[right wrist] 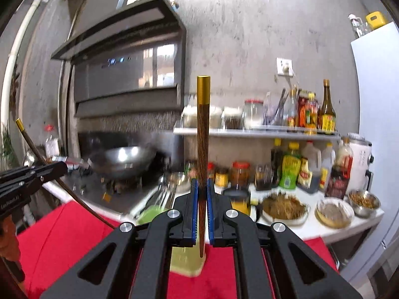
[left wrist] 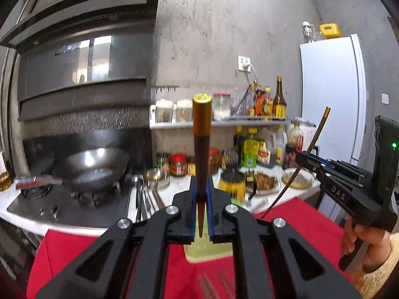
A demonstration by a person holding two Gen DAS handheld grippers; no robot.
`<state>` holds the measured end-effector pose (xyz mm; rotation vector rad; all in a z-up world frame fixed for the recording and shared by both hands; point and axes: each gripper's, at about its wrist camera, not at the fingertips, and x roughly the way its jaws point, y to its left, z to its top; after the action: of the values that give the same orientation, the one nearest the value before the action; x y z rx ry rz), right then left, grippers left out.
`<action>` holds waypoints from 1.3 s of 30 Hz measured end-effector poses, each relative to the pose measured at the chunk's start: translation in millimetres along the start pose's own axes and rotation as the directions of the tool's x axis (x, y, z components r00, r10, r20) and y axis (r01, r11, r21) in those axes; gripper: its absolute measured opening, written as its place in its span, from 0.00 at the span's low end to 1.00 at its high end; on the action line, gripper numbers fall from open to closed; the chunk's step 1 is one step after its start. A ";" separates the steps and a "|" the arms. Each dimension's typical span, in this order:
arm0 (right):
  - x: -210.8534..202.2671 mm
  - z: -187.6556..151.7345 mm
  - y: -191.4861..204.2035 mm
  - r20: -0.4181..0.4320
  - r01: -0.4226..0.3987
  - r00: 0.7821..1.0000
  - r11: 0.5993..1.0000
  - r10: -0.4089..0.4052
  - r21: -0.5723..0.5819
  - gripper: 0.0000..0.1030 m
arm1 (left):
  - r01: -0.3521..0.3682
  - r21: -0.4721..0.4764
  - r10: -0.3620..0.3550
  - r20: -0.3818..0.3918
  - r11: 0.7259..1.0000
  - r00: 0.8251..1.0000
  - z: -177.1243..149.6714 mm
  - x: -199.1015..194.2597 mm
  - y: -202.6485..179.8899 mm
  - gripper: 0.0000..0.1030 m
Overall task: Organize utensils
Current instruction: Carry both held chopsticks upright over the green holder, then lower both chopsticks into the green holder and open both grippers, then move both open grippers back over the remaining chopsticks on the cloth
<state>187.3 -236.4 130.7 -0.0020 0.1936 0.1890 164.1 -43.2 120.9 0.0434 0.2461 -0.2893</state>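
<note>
My left gripper point(left wrist: 202, 186) is shut on a brown chopstick point(left wrist: 201, 154) with a gold cap, held upright with its thin tip pointing down over a pale yellow-green holder point(left wrist: 207, 251) on the red cloth point(left wrist: 299, 221). My right gripper point(right wrist: 202, 189) is shut on a second gold-capped chopstick point(right wrist: 202, 149), also upright above the same holder point(right wrist: 187, 261). Each gripper shows in the other's view: the right one point(left wrist: 303, 158) at the right, the left one point(right wrist: 63, 167) at the left, each with its chopstick.
A stove with a wok point(left wrist: 92, 167) stands at the left. Metal utensils point(left wrist: 142, 196) lie on the white counter beside it. Jars, sauce bottles point(right wrist: 289, 169) and food dishes point(right wrist: 284, 208) crowd the counter and shelf. A white fridge point(left wrist: 331, 94) stands at the right.
</note>
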 end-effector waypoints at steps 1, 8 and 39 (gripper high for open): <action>5.5 3.5 -1.1 0.007 -0.001 1.000 1.000 0.001 0.003 0.07 | 0.003 0.005 -0.003 0.002 1.000 1.000 4.9 8.5 -1.2 0.06; 58.9 -5.7 -1.5 -0.053 -0.059 0.997 0.997 0.061 0.044 0.07 | 0.013 -0.003 -0.013 -0.104 1.000 0.994 -4.1 88.9 -3.7 0.06; -90.8 -117.4 13.4 -0.303 -0.034 0.952 0.997 0.052 0.064 0.49 | -0.156 0.025 0.157 -0.266 0.988 0.951 -126.3 -59.6 7.1 0.54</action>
<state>74.8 -242.5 33.1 0.0316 0.5082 0.2264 81.3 -10.1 13.2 0.1056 0.5083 -0.1250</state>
